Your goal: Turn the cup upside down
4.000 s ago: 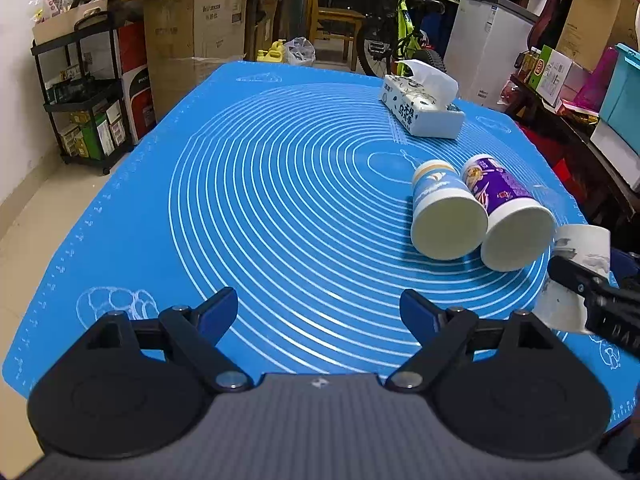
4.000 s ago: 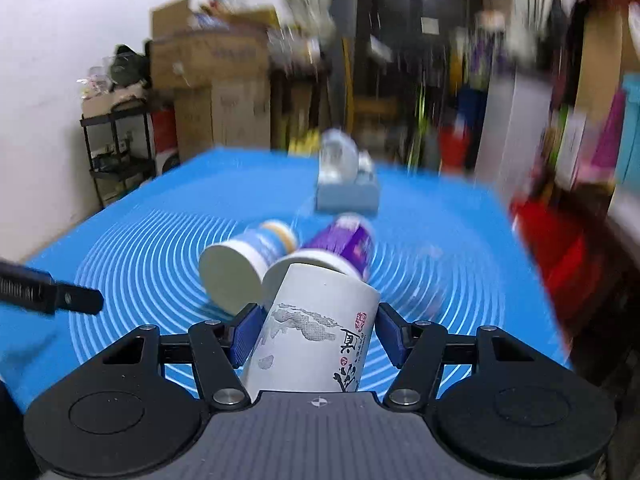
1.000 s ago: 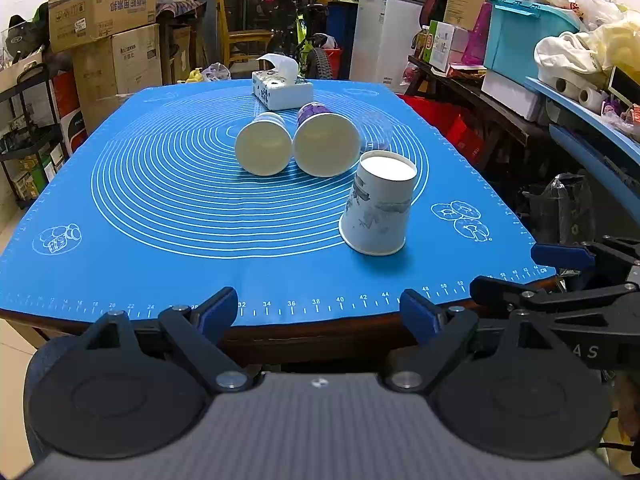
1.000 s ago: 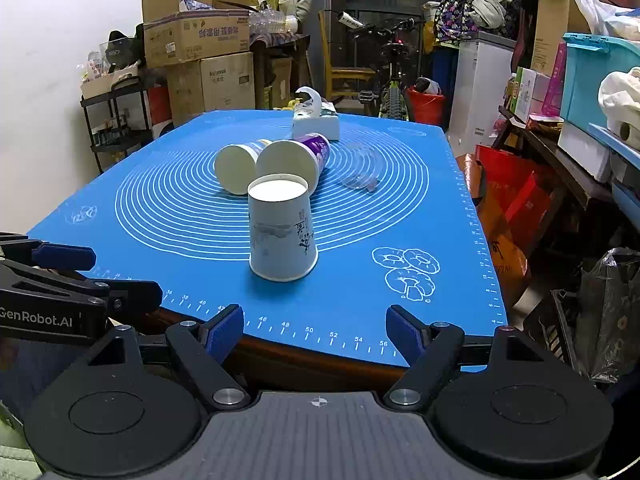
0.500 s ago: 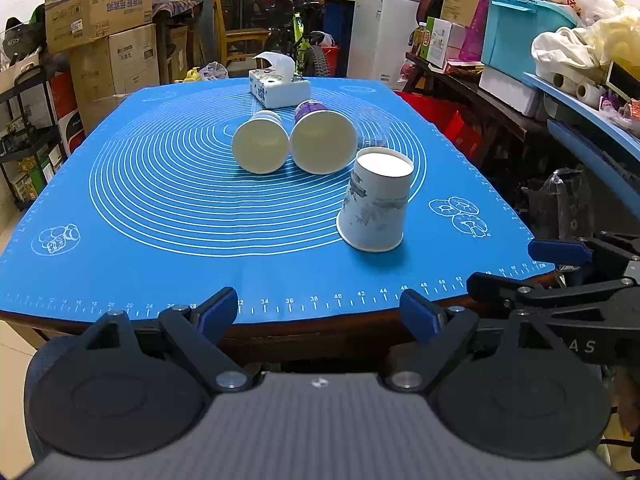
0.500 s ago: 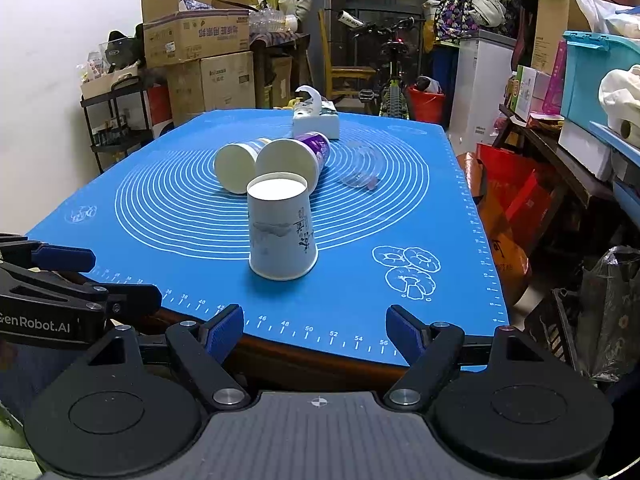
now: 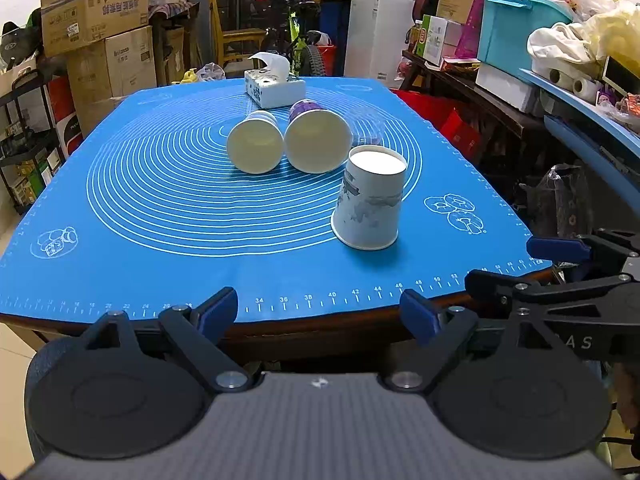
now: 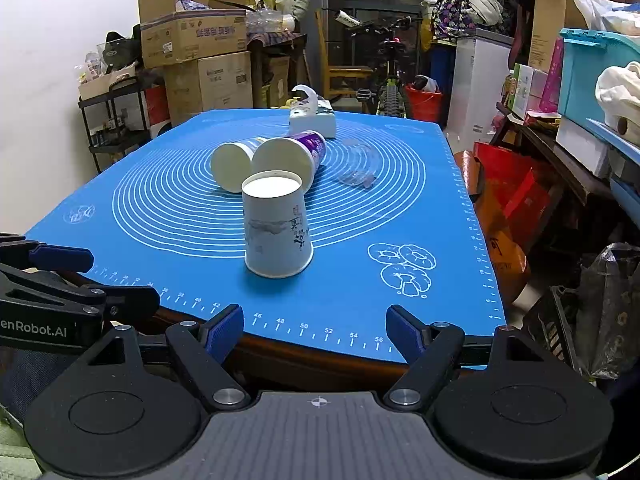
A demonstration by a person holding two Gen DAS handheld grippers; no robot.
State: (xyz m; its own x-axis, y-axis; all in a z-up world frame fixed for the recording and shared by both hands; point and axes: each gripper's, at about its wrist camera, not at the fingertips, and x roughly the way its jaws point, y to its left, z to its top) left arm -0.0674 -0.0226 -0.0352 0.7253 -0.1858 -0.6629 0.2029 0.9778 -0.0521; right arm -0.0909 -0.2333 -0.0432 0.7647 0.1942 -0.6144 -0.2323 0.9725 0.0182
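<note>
A white paper cup with ink drawing [image 7: 370, 200] [image 8: 277, 224] stands upside down, mouth on the blue mat [image 7: 160, 200] [image 8: 380, 208], base up, near the front right edge. My left gripper [image 7: 318, 314] is open and empty, held off the table's front edge. My right gripper [image 8: 315, 334] is open and empty, also in front of the edge, well short of the cup. It shows at the right of the left wrist view [image 7: 560, 264].
Two paper cups lie on their sides behind the white one, a cream one [image 7: 255, 146] [image 8: 232, 166] and a purple one [image 7: 316, 140] [image 8: 290, 160]. A tissue box [image 7: 274, 88] [image 8: 312, 118] and a clear crumpled plastic piece [image 8: 356, 176] lie farther back. Clutter crowds the right side.
Four seconds ago my right gripper held the white cup; it now stands inverted on the mat, released. Both grippers have drawn back from the table. Little moves in the last second.
</note>
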